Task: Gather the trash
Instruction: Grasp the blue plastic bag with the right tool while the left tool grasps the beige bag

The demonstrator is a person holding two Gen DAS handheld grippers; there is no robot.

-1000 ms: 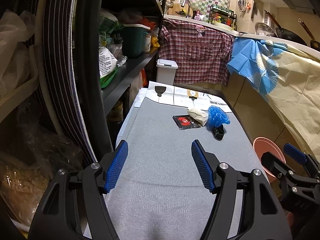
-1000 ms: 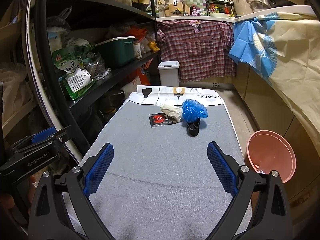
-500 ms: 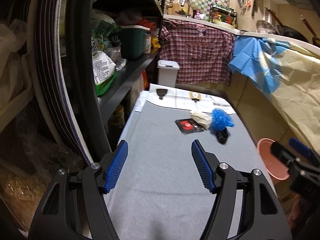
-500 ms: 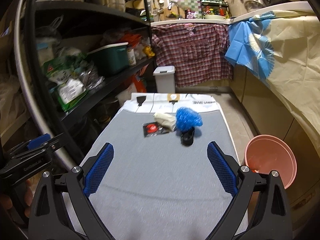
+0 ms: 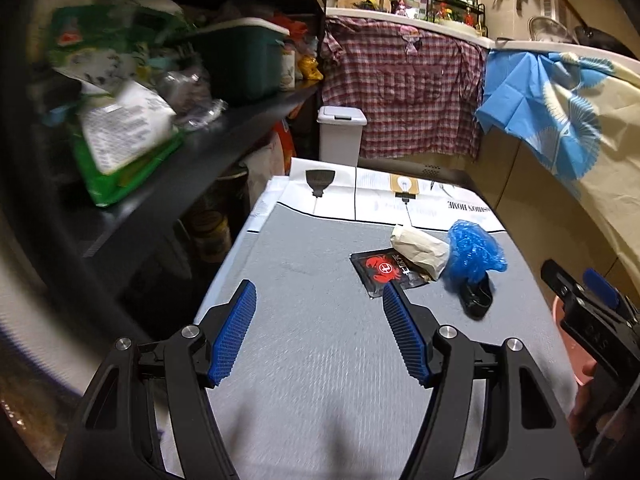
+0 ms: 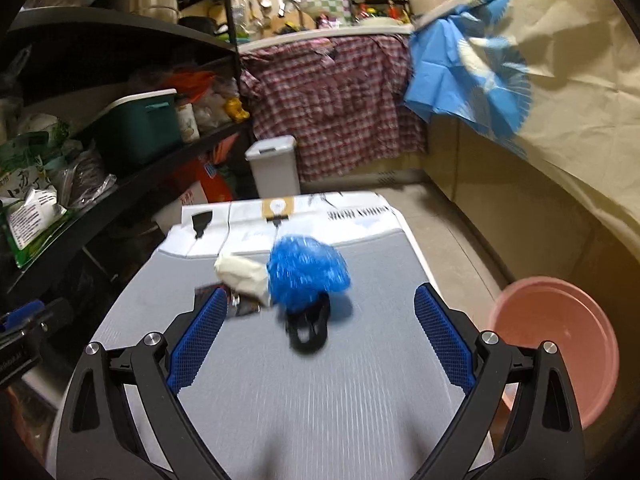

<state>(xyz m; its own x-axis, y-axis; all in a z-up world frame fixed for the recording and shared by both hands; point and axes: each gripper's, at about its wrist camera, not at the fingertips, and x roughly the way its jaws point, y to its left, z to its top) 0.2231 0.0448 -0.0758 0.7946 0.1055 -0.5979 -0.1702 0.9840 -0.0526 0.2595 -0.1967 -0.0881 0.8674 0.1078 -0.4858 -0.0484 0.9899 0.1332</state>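
On grey mat, blue bag over black cup, both tongs wide open, empty.

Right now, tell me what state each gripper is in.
Left gripper: open, holding nothing.
Right gripper: open, holding nothing.

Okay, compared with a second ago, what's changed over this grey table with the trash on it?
Both grippers have closed in on the trash pile: the blue plastic wad now looms between the right gripper fingers, and the left gripper nears the black packet. Both are open and empty as before; the trash hasn't moved.
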